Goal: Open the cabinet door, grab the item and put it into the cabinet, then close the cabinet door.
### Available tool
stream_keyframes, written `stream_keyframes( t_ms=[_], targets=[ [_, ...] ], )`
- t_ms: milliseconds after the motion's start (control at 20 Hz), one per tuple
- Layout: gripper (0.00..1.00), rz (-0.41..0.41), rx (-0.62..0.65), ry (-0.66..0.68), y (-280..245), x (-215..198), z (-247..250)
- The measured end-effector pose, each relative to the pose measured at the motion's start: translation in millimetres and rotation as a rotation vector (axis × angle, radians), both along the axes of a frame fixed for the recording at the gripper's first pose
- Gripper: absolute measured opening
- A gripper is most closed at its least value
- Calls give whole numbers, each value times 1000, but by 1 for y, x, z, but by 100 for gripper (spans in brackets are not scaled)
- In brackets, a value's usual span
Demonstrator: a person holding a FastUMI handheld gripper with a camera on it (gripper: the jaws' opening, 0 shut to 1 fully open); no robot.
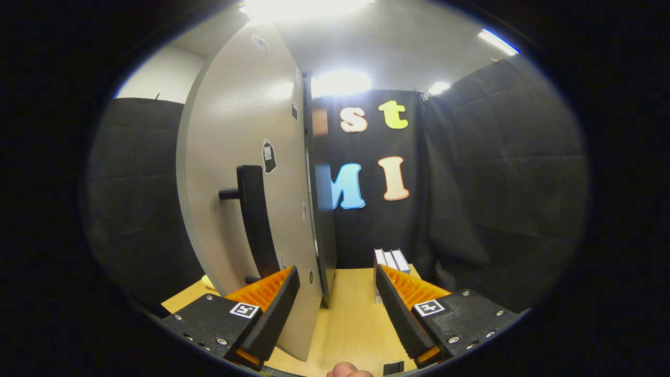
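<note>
A grey cabinet door [235, 157] stands ajar, seen nearly edge-on, with a black vertical bar handle [256, 220] on its outer face. The cabinet body's dark edge [322, 220] shows just behind the door's free edge. My gripper [337, 283] is open, its fingers spread wide with nothing between them; the left finger sits in front of the door's lower part, just below the handle. A small white box-like item [391, 259] stands on the wooden table [350, 319] just beyond the right finger, partly hidden by it.
Black cloth walls enclose the table on the left, back and right. A small yellow object [208, 283] peeks out on the table left of the door. A fingertip of a person [348, 370] shows below the fingers.
</note>
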State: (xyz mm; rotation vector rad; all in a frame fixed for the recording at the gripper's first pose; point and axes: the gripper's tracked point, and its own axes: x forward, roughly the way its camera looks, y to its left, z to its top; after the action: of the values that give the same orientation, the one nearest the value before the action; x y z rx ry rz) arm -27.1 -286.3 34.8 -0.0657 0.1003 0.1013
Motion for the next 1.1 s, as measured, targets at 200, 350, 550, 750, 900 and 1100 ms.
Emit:
stream_keyframes(
  t_ms=[200, 350, 550, 750, 900, 1100],
  targets=[
    [92, -56, 8, -11, 14, -1, -1],
    [93, -78, 17, -20, 37, 1, -5],
    [93, -86, 18, -42, 100, -9, -13],
    [93, -77, 41, -58, 163, -1, -24],
    [93, -21, 67, -65, 216, 4, -28],
    [94, 16, 30, -69, 257, 2, -36]
  ],
)
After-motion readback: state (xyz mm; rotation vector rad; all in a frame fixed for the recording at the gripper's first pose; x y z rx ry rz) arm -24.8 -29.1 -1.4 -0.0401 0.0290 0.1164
